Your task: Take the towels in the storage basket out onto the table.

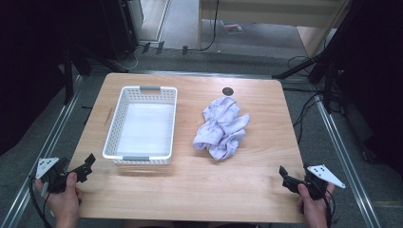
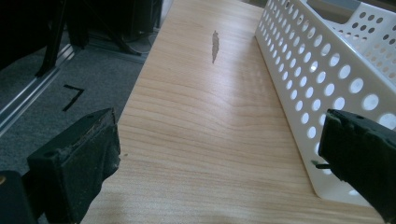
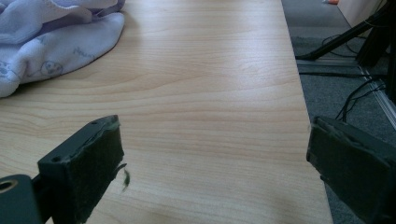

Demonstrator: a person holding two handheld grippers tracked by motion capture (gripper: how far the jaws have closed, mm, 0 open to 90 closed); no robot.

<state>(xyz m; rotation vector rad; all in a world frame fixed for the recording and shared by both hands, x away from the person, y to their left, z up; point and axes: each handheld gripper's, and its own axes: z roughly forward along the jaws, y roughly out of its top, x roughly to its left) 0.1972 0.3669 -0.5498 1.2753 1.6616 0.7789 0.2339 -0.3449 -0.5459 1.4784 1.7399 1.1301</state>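
Both my left gripper [image 1: 88, 164] and right gripper [image 1: 284, 175] spread wide, empty, at bottom corners; crumpled lilac cloth [image 1: 221, 127] right of centre beside white basket [image 1: 124, 105], looks light, floppy, so pinch a raised fold.

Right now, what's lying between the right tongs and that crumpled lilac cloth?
Nothing: only bare light wooden tabletop separates the open right tongs from the crumpled lilac cloth, as the right gripper view shows; the high view agrees.
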